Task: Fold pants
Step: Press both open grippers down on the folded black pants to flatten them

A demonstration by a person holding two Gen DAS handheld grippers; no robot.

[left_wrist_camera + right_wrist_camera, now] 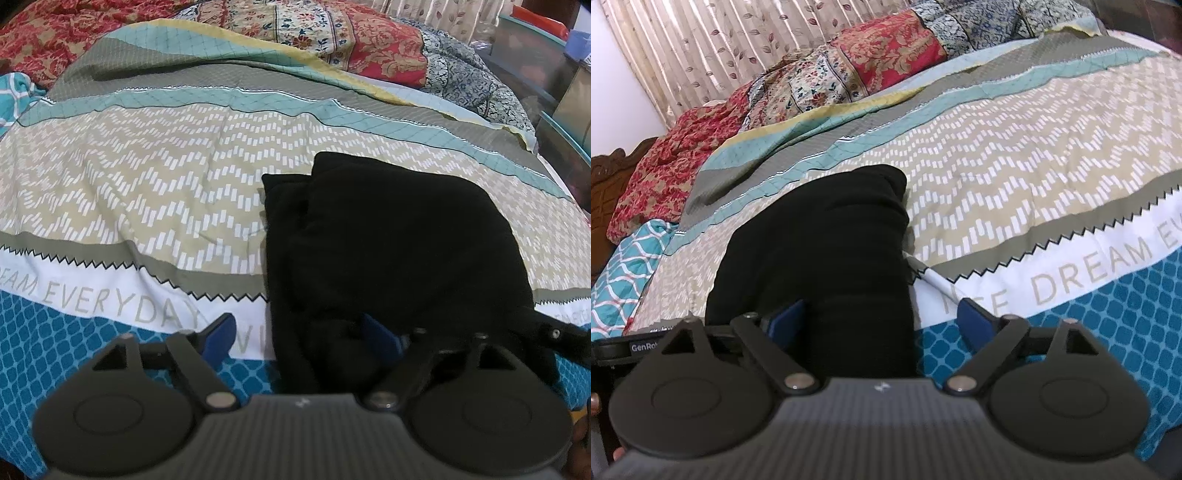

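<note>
In the left wrist view the left gripper (299, 332) stands released, its blue pads clear of the black pants (399, 240), a folded bundle near the bed's (147, 177) front edge. In the right wrist view the right gripper (882, 317) is likewise released astride the pants (816, 240), whose long axis runs from the front edge toward the far quilt; folding looks nearly finished, and next probably comes a last smoothing or withdrawal

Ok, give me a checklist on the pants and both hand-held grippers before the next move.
1. Black pants folded into a compact bundle: ok.
2. Bundle lying on the patterned bedspread: ok.
3. Left hand-held gripper open: ok; one pad sits over the sheet, the other against the dark cloth.
4. Right hand-held gripper open: ok; the pants' near end lies between its pads, unpinched.
5. Fold edges lined up: not ok; a lower layer sticks out on one side.
6. Cloth snagged on the left gripper: cannot tell.
</note>
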